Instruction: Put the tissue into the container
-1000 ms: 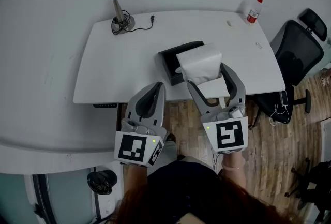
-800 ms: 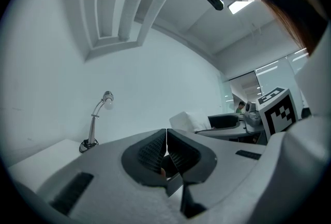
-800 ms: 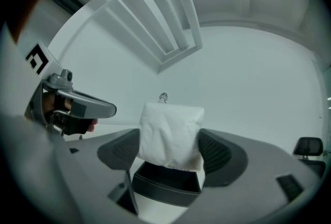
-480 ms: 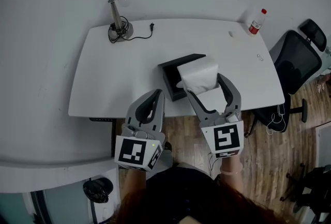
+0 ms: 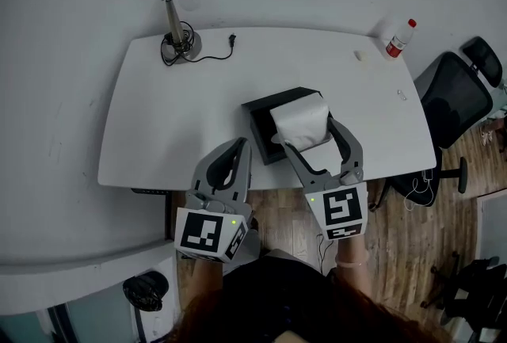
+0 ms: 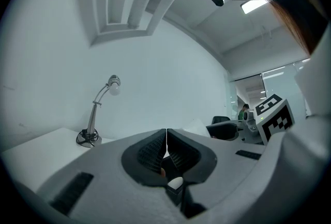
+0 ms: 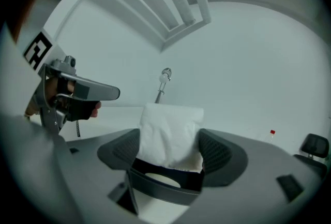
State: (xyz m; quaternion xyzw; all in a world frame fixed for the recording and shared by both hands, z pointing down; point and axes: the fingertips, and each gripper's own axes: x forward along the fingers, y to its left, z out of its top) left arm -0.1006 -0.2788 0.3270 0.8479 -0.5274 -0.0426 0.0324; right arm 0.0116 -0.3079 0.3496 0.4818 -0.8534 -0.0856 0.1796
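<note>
A white folded tissue pack [image 5: 302, 120] is clamped between the jaws of my right gripper [image 5: 311, 128], held above the black rectangular container [image 5: 264, 112] near the table's front edge. In the right gripper view the tissue [image 7: 169, 136] stands upright between the two dark pads [image 7: 221, 155]. My left gripper [image 5: 234, 148] hovers over the table's front edge to the left of the container, jaws pressed together with nothing between them [image 6: 166, 146].
The white table [image 5: 174, 112] carries a desk lamp [image 5: 177, 5] with a cable at the far left, a red-capped bottle [image 5: 400, 38] at the far right and small white bits near it. A black office chair [image 5: 459, 100] stands to the right. Wooden floor lies below.
The table sits lower and larger in the view than before. The right gripper with the tissue now hangs closer over the container's right part. The left gripper keeps its pose.
</note>
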